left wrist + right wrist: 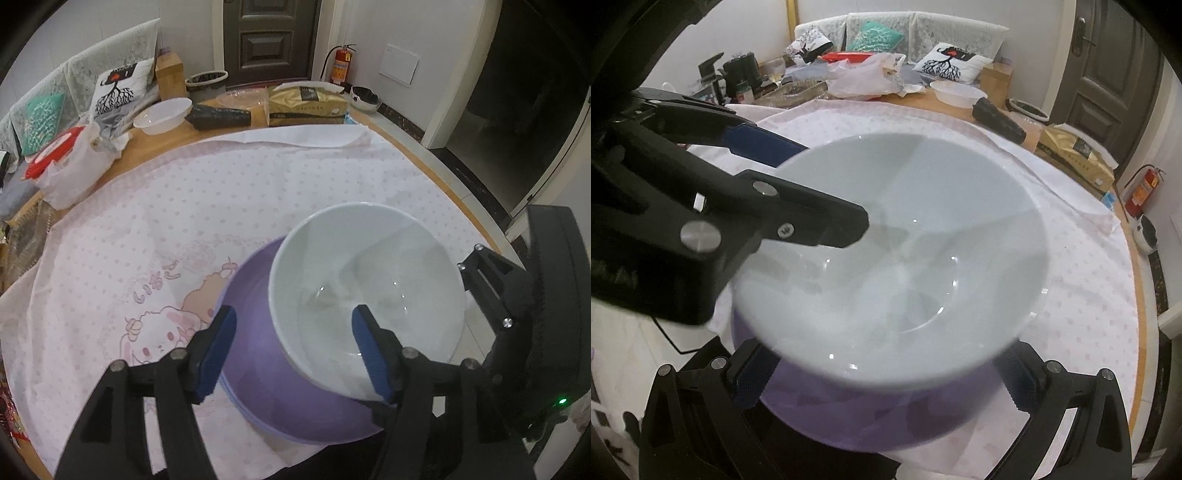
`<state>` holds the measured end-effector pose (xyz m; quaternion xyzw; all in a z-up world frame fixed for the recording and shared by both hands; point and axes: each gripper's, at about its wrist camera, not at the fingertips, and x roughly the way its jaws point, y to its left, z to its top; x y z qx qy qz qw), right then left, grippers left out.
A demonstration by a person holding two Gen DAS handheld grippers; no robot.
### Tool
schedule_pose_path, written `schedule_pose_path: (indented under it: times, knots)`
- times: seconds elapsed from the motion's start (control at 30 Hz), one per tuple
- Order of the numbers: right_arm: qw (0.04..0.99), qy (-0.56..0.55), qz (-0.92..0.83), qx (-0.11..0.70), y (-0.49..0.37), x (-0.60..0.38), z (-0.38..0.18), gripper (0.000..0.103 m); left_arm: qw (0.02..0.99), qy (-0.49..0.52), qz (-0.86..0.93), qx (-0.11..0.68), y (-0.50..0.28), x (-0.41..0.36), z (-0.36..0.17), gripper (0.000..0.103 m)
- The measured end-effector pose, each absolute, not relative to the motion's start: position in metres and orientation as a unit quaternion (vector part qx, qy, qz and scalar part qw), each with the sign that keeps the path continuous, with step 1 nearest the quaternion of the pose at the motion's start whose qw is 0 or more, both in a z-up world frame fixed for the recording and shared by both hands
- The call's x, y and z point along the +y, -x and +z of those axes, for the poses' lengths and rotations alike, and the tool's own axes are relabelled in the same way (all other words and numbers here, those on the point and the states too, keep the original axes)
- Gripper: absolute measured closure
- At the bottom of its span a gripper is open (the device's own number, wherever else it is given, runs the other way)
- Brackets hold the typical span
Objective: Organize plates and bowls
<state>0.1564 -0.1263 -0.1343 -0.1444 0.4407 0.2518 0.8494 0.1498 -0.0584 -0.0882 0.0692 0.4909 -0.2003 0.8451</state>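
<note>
White bowl sits nested in the purple dish, off-centre toward the dish's far right. Both are on the pink dotted cloth covering the tabletop, at the near edge. Left tongs: moderately wide. They straddle the bowl's near-left wall, with the right finger inside the bowl and the left finger outside over the bare purple rim. There is a clear gap on both sides and no pad is pressing, so nothing is gripped. The right wrist view agrees, showing one finger over the bowl's interior and the blue-padded one outside it. Right tongs: fingers set wide, approaching the stack from the opposite side. Their tips are lost under the blurred near rim of the bowl, so I cannot tell whether they bear on the bowl or the dish. Key relation: the bowl's wall stands between the left fingers, and the bulk of the bowl lies right of that tool's centreline. Judgement: any sideways pull-off would hook the rim and tip the bowl, so the exit should go up and back along the wall. The bowl is round, so it has no long axis to align to. Both hands are about equally near. Nesting looks done.
</note>
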Motion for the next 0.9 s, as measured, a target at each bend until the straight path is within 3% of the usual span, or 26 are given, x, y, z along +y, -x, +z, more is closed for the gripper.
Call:
schedule_pose_path:
  times: [0.2,0.3,0.83,0.9]
  knots:
    - [0.859,0.140,0.246,0.427,-0.147,-0.133,-0.117,0.001,0.859,-0.076,-0.195,0.467,-0.140,-0.051,-0.072,0.028]
    - [0.865,0.134,0.242,0.418,-0.141,-0.140,-0.108,0.001,0.867,-0.072,-0.190,0.454,-0.134,-0.045,-0.064,0.018]
    - [0.915,0.082,0.206,0.337,-0.119,-0.178,-0.054,0.001,0.902,-0.025,-0.160,0.400,-0.110,-0.015,-0.036,0.010]
    - [0.923,0.084,0.198,0.320,-0.115,-0.180,-0.045,0.001,0.905,-0.021,-0.153,0.396,-0.108,-0.013,-0.034,0.006]
